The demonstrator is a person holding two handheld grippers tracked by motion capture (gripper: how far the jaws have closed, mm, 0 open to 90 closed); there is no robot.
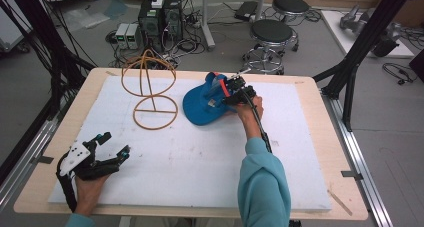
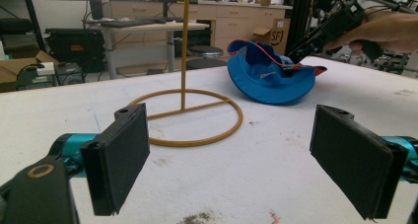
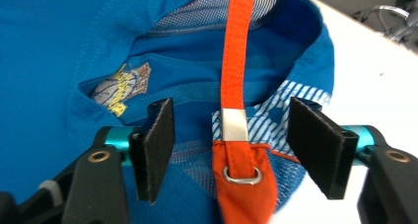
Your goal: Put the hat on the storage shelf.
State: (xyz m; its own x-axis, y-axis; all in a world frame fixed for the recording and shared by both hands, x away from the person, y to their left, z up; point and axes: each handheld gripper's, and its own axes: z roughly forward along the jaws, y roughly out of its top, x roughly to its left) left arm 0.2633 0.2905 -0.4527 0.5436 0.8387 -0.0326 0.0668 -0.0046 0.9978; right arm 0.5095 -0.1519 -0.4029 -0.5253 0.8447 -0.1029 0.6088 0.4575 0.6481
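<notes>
Here, right gripper (image 1: 220, 98) jaws apart astride blue cap's (image 1: 200, 107) orange strap (image 3: 235, 51), wire stand (image 1: 152, 89) beside, left gripper (image 1: 112, 144) wide.

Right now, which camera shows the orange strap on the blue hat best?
The right gripper view: the strap runs up close between the tongs, with its metal clip and ring sharp. The left gripper view shows a thin orange line on the hat. The high view shows a small orange streak.
</notes>
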